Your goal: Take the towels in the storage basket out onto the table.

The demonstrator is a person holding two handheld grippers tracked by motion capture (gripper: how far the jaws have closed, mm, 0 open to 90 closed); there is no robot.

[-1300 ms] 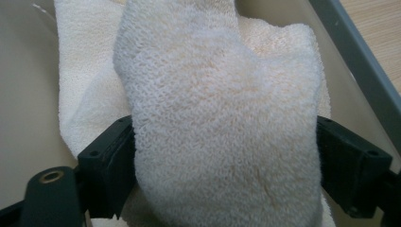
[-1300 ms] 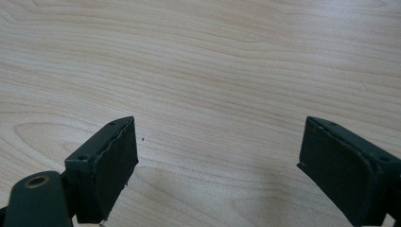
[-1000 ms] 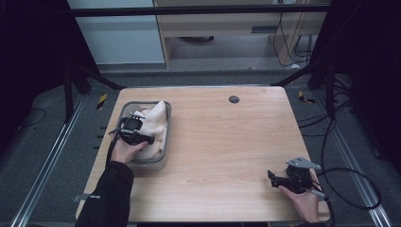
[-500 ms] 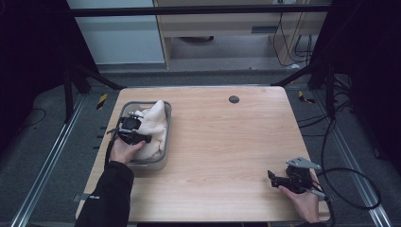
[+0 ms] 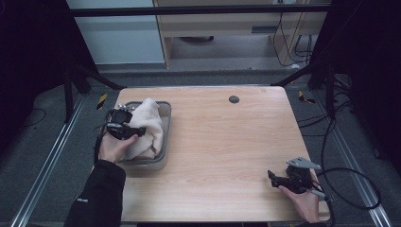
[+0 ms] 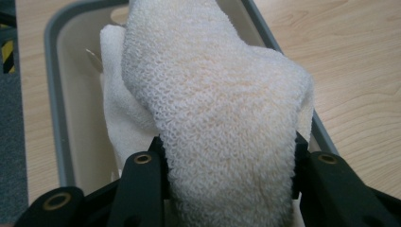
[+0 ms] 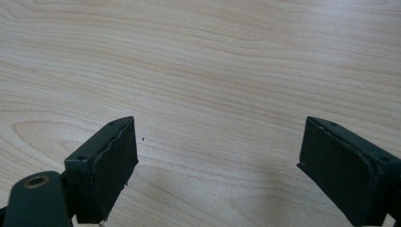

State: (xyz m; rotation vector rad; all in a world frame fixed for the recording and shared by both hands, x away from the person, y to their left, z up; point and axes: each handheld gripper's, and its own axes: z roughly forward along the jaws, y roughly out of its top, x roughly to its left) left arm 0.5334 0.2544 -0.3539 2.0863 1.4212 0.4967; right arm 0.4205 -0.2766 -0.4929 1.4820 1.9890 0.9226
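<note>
A cream terry towel (image 5: 147, 128) lies bunched in a grey tub (image 5: 163, 142) at the left of the wooden table. My left gripper (image 5: 135, 134) is shut on the towel, its jaws having just closed on it. In the left gripper view the thick fold of towel (image 6: 222, 118) is squeezed between the two black jaws and rises above the tub's rim (image 6: 54, 109). My right gripper (image 5: 273, 178) rests near the front right corner of the table. Its jaws stand wide open over bare wood in the right gripper view (image 7: 217, 156), with nothing between them.
A small dark round hole (image 5: 233, 99) sits near the table's (image 5: 227, 142) far edge. Cables (image 5: 350, 189) trail off the right side onto the grey floor. Metal frame rails run along the floor at left and right.
My left gripper has risen a little with the towel, which now stands higher out of the tub. The right hand has kept still.
</note>
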